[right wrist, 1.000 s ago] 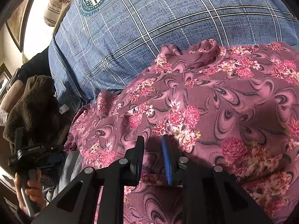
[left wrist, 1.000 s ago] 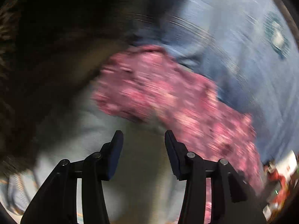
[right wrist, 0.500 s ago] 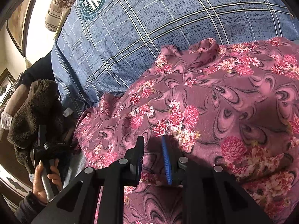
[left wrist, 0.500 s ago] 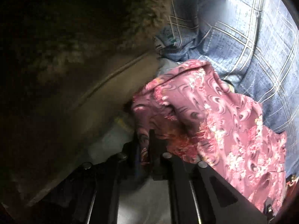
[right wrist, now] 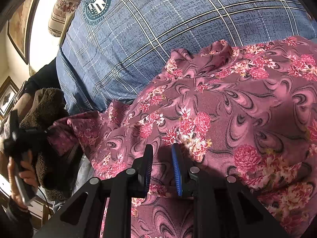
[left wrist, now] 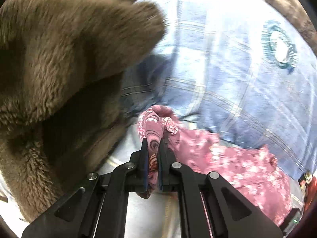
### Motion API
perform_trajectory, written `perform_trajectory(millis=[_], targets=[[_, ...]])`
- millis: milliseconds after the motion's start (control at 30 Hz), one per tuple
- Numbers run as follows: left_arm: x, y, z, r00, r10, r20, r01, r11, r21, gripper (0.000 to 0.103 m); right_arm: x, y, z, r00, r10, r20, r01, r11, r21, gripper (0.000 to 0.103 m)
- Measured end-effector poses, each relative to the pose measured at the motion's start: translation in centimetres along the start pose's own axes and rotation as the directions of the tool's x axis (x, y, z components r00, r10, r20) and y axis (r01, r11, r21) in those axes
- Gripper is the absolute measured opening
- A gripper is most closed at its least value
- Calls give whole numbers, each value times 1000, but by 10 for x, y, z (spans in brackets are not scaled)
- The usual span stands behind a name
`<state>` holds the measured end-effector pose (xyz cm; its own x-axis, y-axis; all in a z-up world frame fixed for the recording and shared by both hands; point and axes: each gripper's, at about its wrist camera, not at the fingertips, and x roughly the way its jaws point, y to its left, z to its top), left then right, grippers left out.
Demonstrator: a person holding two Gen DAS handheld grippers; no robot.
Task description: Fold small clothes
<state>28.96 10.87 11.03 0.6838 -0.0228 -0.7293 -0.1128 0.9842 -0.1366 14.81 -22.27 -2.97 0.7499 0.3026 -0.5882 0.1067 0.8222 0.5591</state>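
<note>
A pink floral garment [right wrist: 227,107] lies spread on the bed against a blue plaid pillow [right wrist: 158,29]. My left gripper [left wrist: 152,140] is shut on the garment's left edge [left wrist: 156,123] and holds that edge lifted off the sheet. In the right wrist view the left gripper [right wrist: 45,132] shows at the left, gripping the raised cloth corner. My right gripper [right wrist: 161,148] rests on the garment near its lower middle, its jaws a narrow gap apart with cloth lying between them; I cannot tell whether they pinch it.
A brown fleece blanket [left wrist: 59,59] is heaped at the left, close to my left gripper. A striped pillow [right wrist: 65,6] lies behind the blue one. A pale sheet [left wrist: 150,214] lies under the garment. Picture frames [right wrist: 8,97] hang on the wall at far left.
My left gripper closed on the garment's left edge, then lifted and pulled it up. The right gripper has stayed in place on the cloth.
</note>
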Motion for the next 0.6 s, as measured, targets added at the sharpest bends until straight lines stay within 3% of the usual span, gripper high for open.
perform_trajectory(millis=[300,400,500,600], targets=[[-17,-83,-19,993,-108,-50,113,987,115,5,-10,5,5,999,-33,-42,32,999,-26,21],[-25,-115,-31,987,-149,-62,157,975,158,5,-34,-3,8,997,-82,-9,82,996,-37,31],[-28,-144,-41,983,-170,-70,181,962,202,5,-62,-22,13,988,-143,54,145,989,-37,35],[-19,-170,-55,972,-195,-128,219,952,212,5,-82,-49,14,978,-189,85,189,982,10,40]])
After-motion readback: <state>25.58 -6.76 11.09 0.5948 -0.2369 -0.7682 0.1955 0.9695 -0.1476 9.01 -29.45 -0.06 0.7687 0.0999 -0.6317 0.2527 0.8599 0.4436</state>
